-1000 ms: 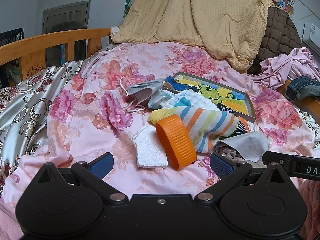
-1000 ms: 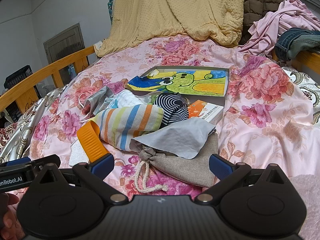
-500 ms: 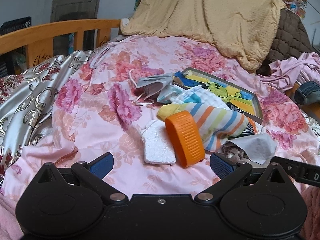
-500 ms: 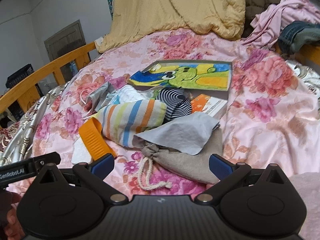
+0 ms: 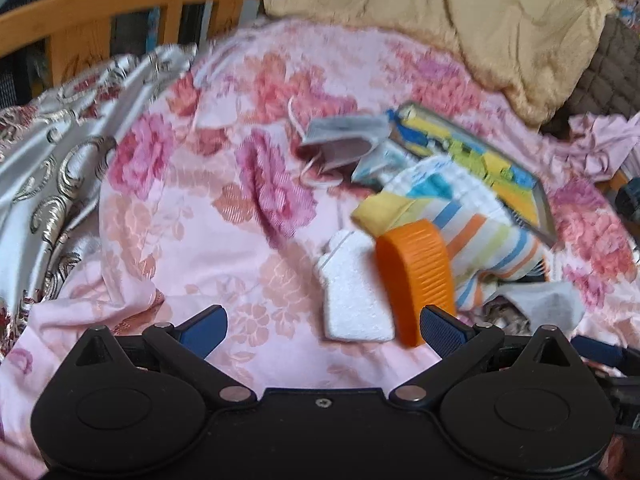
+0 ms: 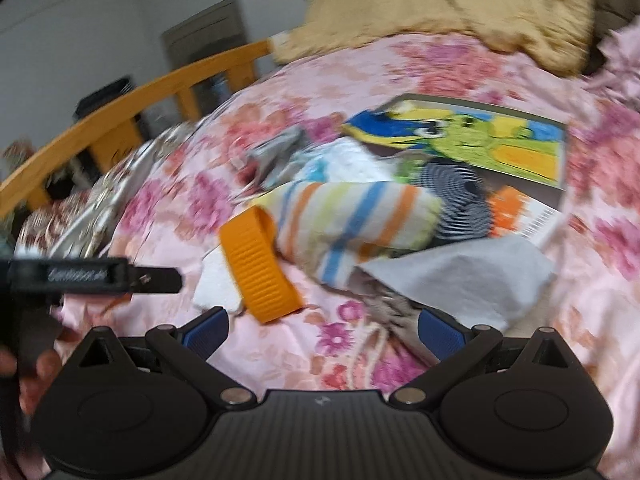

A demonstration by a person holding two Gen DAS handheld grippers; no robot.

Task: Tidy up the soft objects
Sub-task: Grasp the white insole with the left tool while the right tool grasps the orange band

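A heap of soft things lies on the pink flowered bedspread (image 5: 192,248): a striped sock (image 5: 480,240) (image 6: 352,220), a white foam block (image 5: 352,292) (image 6: 218,284), an orange ribbed band (image 5: 416,276) (image 6: 260,264), a grey face mask (image 5: 340,140), a grey cloth (image 6: 460,276) over a burlap drawstring pouch (image 6: 384,300), and a black-and-white striped sock (image 6: 456,204). My left gripper (image 5: 322,324) is open just short of the foam block. My right gripper (image 6: 322,328) is open in front of the pouch. Both views are motion-blurred.
A flat box with a cartoon picture (image 6: 480,140) and an orange-and-white booklet (image 6: 520,216) lie behind the heap. A tan quilt (image 5: 480,20) is piled at the back, a wooden bed rail (image 5: 100,12) and silver satin cover (image 5: 48,160) at the left.
Both grippers have pushed forward toward the heap, so the objects look larger and nearer. The left view has swung left. Nothing has been picked up.
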